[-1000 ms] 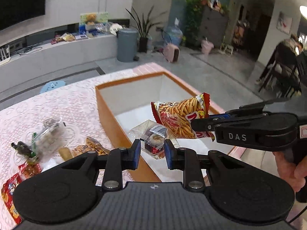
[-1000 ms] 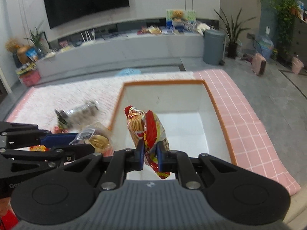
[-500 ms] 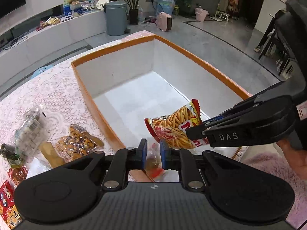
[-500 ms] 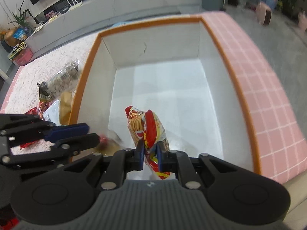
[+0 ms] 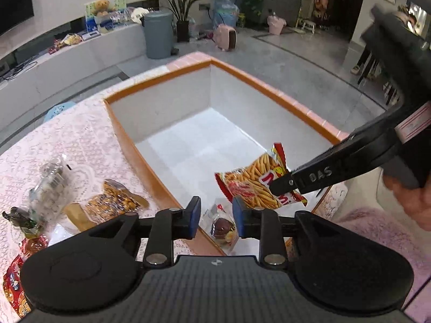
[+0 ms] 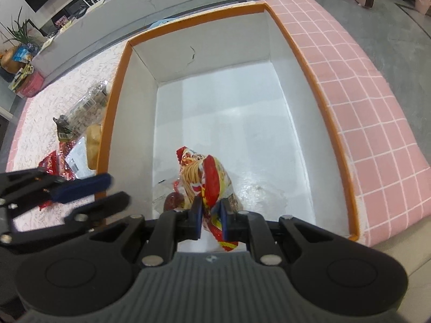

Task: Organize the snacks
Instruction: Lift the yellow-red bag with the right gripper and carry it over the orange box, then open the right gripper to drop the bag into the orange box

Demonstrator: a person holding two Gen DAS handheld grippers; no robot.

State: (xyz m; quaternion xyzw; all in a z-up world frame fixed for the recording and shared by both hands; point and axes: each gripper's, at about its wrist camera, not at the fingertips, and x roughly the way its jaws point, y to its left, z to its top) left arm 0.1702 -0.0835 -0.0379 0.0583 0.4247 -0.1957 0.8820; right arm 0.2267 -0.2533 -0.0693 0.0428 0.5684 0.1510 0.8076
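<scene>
An orange-rimmed box (image 5: 250, 80) with a white inside stands on the table; it also shows in the right wrist view (image 6: 320, 102). My right gripper (image 6: 211, 222) is shut on a red and yellow bag of stick snacks (image 6: 207, 177) and holds it low inside the box near its front end; the bag also shows in the left wrist view (image 5: 256, 183). My left gripper (image 5: 216, 216) is open and empty above the box's front left corner. A clear snack packet (image 5: 222, 224) lies on the box floor right below it, and shows beside the bag in the right wrist view (image 6: 168, 196).
Left of the box, on the white lace cloth (image 5: 67, 140), lie a clear bag of sweets (image 5: 51, 183), an orange snack packet (image 5: 115, 202) and red packets (image 5: 13, 288). A pink checked cloth (image 6: 377, 107) covers the table right of the box.
My left gripper has opened and let the clear packet drop onto the box floor, then drawn back. My right gripper has lowered the stick snack bag deeper into the box.
</scene>
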